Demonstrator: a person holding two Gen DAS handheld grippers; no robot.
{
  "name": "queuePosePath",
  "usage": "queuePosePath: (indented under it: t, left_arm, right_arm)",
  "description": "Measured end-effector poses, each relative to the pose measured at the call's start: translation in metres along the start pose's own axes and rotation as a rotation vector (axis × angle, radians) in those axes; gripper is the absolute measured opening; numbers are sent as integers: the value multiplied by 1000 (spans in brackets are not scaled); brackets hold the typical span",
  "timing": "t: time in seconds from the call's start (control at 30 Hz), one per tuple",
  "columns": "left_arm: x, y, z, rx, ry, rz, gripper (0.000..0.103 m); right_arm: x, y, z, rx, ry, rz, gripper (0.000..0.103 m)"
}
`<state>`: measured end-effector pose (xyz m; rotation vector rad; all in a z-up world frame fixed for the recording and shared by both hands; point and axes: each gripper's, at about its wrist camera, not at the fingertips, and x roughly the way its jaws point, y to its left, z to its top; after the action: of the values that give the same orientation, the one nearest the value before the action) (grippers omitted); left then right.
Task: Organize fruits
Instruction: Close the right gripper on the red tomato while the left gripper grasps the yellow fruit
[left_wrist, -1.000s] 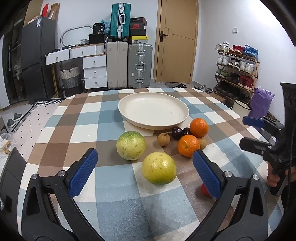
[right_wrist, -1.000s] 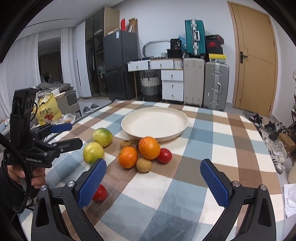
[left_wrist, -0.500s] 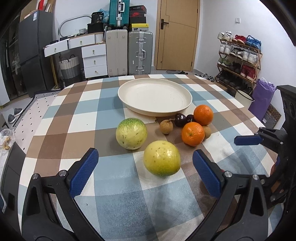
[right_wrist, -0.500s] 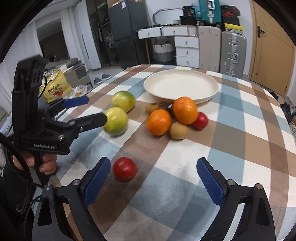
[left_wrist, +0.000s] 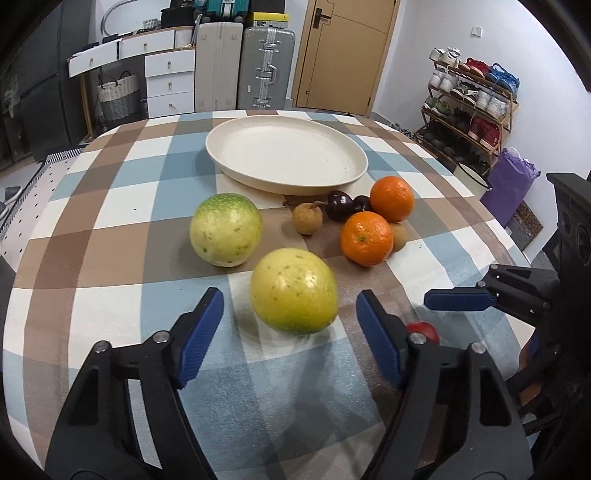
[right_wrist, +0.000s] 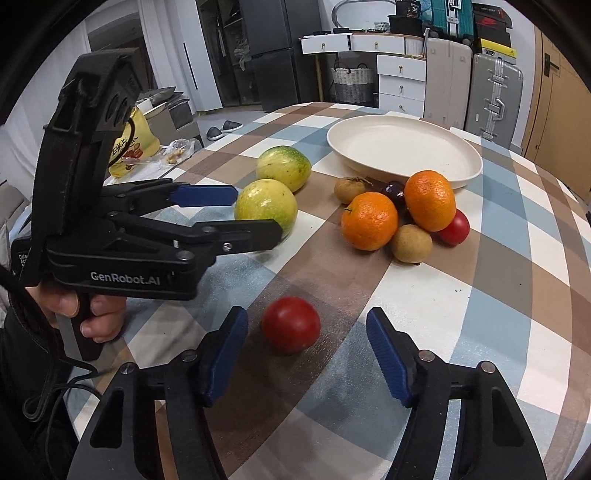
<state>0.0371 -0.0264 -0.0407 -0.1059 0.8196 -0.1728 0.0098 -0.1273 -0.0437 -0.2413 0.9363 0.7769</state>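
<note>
a round worktop (left_wrist: 110, 236) covered with a checked cloth is seen from both wrist views. an empty cream plate (left_wrist: 286, 155) is set toward the far side of it, at about twelve o'clock from the fruit.

the left claw (left_wrist: 290, 325) is pointed down at a yellow-green fruit (left_wrist: 294, 291). its jaws are closing, and the fruit is framed between the blue pads (left_wrist: 201, 332), but a gap is left on each side and no contact is made; nothing is held. from the right wrist view the same claw (right_wrist: 255, 212) is seen from the side, gripped by a hand (right_wrist: 86, 314), with its tips on either side of that fruit (right_wrist: 266, 206).

the right claw (right_wrist: 306, 354) is also closing. a red tomato (right_wrist: 290, 324) is seen on the cloth between its pads, nearer the left pad, and is not touched by either; nothing is gripped. in the left wrist view this tomato (left_wrist: 424, 328) is mostly hidden behind the left claw's finger.

a second, greener fruit (left_wrist: 225, 229) is placed at about ten o'clock from the first. at about two o'clock from the yellow-green fruit a cluster is gathered just in front of the plate: two oranges (left_wrist: 366, 238) (left_wrist: 392, 198), dark plums (left_wrist: 340, 206), and small brown fruits (left_wrist: 307, 218). another red tomato (right_wrist: 454, 228) is tucked against the far orange, visible in the right wrist view.
</note>
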Motion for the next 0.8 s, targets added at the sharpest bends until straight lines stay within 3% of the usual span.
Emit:
queuePosePath:
  t: [0.17, 0.4, 0.8]
  left_arm:
    - [2, -8, -1, 25, 18, 20, 47]
    - [-2, -3, 1, 4, 5, -6, 47]
    - [-16, -5, 1, 19, -54, -7, 47]
  right_arm:
    - [3, 2, -2, -8, 8, -11, 53]
    - [-1, 4, -3, -10, -4, 21, 33]
    - [-21, -1, 0, 7, -78, 10, 32]
